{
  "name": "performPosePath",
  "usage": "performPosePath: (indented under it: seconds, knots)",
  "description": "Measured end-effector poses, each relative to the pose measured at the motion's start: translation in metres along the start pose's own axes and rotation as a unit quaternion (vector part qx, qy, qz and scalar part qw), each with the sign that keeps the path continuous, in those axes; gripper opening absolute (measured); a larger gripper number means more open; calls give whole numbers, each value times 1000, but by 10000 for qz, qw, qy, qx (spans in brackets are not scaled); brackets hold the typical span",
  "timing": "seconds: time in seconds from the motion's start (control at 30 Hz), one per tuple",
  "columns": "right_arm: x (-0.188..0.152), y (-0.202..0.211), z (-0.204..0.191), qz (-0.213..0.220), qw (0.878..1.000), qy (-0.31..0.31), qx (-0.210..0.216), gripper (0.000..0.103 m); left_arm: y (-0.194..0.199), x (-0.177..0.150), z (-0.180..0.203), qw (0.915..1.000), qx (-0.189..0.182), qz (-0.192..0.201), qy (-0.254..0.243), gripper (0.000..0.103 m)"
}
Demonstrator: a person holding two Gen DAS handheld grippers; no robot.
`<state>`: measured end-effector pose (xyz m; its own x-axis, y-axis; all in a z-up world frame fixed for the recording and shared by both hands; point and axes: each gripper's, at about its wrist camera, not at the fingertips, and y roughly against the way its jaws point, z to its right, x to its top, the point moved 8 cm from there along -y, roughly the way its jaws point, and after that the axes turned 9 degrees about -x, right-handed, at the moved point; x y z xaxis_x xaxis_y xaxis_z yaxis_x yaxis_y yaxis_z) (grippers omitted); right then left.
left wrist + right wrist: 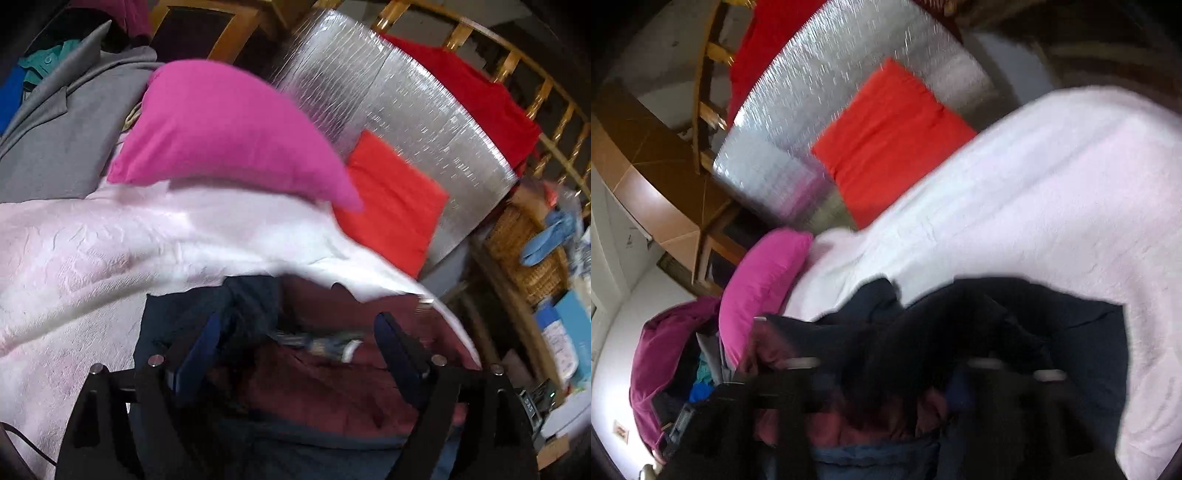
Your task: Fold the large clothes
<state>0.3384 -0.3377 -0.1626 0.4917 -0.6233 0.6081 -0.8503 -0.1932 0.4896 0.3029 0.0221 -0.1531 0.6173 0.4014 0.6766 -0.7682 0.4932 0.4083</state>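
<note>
The left gripper (295, 332) tilts downward, jaws spread wide over the navy jacket with maroon lining (325, 387), which lies bunched on the pale pink blanket (92, 251). The right gripper (897, 373), rolled and blurred, also hangs spread above the dark fabric, pinching nothing. A magenta pillow (221, 133) lies beyond.

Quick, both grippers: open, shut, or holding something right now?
Left gripper: open, above the dark jacket, gripping nothing.
Right gripper: blurred; seems open over the jacket, grip not clear.
</note>
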Motion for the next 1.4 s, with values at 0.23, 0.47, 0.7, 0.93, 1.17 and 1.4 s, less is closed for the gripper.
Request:
performPosePath:
  seconds: [0.23,0.47,0.7,0.93,1.17,1.4]
  knots:
    - [-5,30,-39,-51,9960,895,3,44,25,-4,-17,9991,306,-146,248,87]
    - [-72,-3,-82,-876,9667,2325,-612,35,20,-29,-42,9908,1067,-815,160,87]
    - [-102,-19,-98,-1277,9547,2663,-376,35,24,-31,-58,9883,1210,-880,287,87]
    - [-50,-50,-87,-663,9791,1737,-819,36,-1,-49,-76,9758,1667,-1405,178,87]
    - [-4,-87,-33,-1008,9856,611,-1210,37,1,-44,-84,9750,1737,-1345,321,87]
    - [-4,-15,-7,-520,9919,454,-1066,54,16,-40,-90,9750,1780,-1226,513,87]
